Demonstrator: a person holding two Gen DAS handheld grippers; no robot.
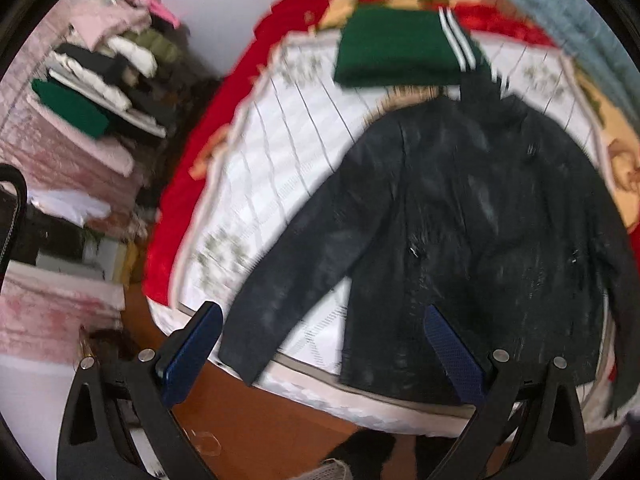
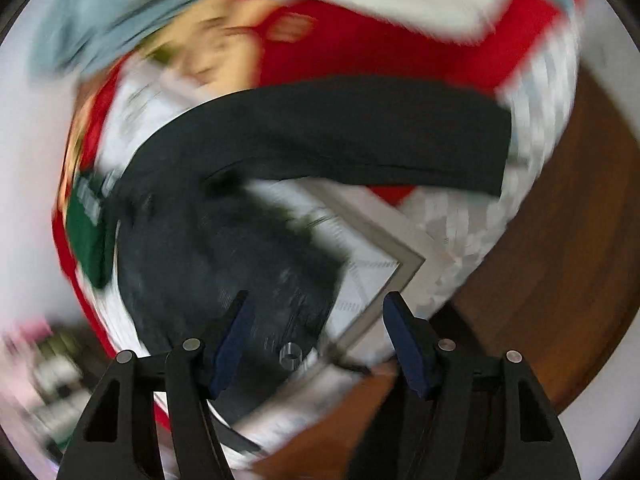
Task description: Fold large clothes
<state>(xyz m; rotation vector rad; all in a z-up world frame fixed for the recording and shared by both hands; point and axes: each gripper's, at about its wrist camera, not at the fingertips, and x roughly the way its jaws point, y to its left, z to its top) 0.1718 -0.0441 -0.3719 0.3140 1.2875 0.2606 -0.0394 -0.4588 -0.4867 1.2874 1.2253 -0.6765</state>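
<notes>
Dark jacket [image 1: 472, 220] flat on the bed [image 1: 280, 152], beyond both grippers' wide-spread, empty fingers [image 1: 192, 352]

My left gripper [image 1: 320, 344] hangs above the near edge of the bed [image 1: 256, 184], jaws spread wide with nothing between them. A dark jacket [image 1: 472, 216] lies flat on the white quilt, sleeves spread. Beyond its collar sits a folded green garment [image 1: 396, 52]. Stacked clothes [image 1: 108, 76] stand left.
</notes>
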